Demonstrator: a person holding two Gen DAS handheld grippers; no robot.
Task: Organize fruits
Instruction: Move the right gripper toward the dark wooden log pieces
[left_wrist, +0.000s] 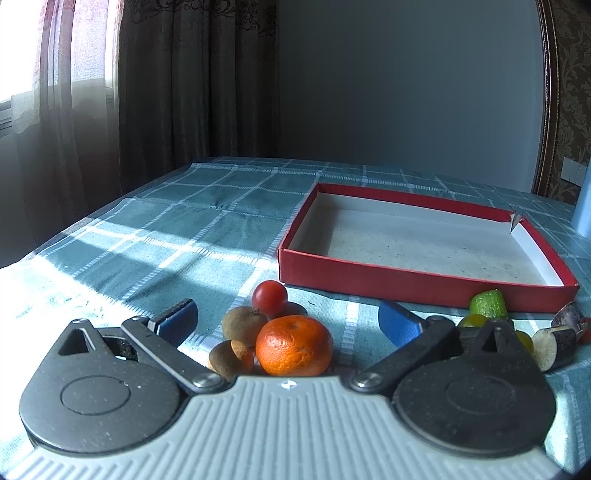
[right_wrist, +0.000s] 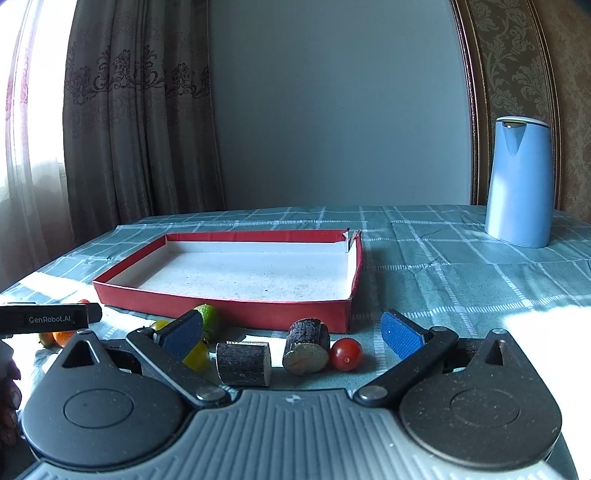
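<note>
**Both claws spread wide over fruit lying short of the red tray**

The mandarin sits between the fingers of the left gripper, close to its body. Two brown kiwis press against the mandarin's left side, and one cherry tomato lies just beyond them, level with the fingertips. This claw is spread wide, holds nothing, and its blue pads touch no fruit.

The right gripper is just as wide and empty. Between its fingers lie two dark, bark-skinned cut pieces, side by side, with a second cherry tomato touching the right-hand piece. A green lime and small yellow fruits sit behind its left pad; how many yellow ones I cannot tell.

Ahead of both claws lies one shallow red tray with a white floor, on a teal checked tablecloth. One blue jug stands well beyond the right claw, to its right.
</note>
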